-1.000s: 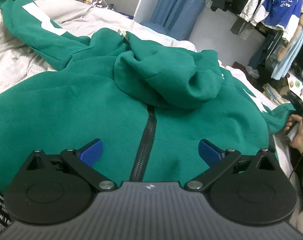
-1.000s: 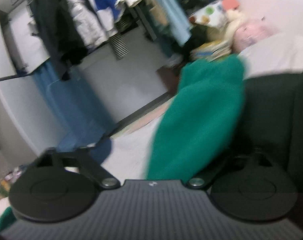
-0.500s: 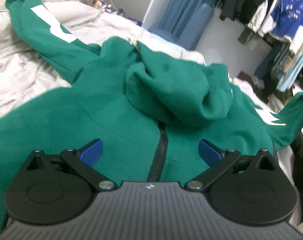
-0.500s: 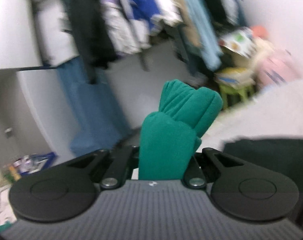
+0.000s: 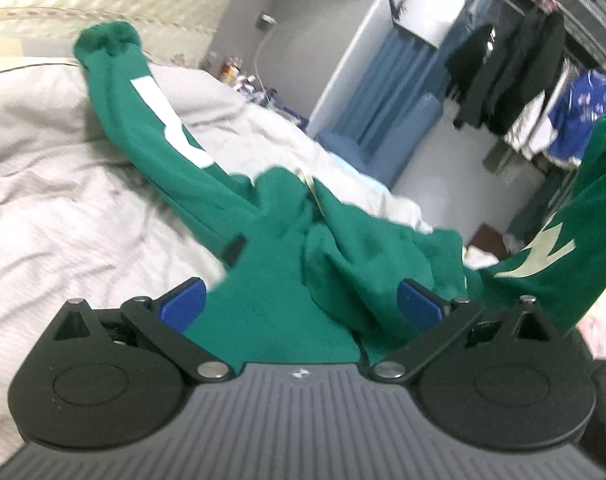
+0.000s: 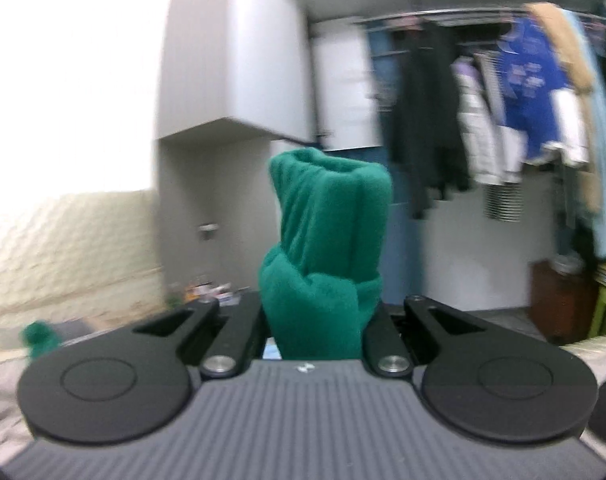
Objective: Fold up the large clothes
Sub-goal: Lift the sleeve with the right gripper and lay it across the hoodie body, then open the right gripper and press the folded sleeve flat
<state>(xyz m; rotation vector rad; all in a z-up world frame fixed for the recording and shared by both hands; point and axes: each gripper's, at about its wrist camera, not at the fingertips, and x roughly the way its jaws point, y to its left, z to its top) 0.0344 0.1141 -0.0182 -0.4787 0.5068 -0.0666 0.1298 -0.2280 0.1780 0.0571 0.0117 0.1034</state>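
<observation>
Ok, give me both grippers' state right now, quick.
Left gripper: open, holding nothing, above the green hoodie.
Right gripper: shut on the hoodie's sleeve cuff, lifted off the bed.

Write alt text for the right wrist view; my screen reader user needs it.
The right gripper is shut on the bunched cuff of a green fleece sleeve, which stands up between its black fingers. Behind, blurred, are a white cupboard and hanging clothes.
</observation>
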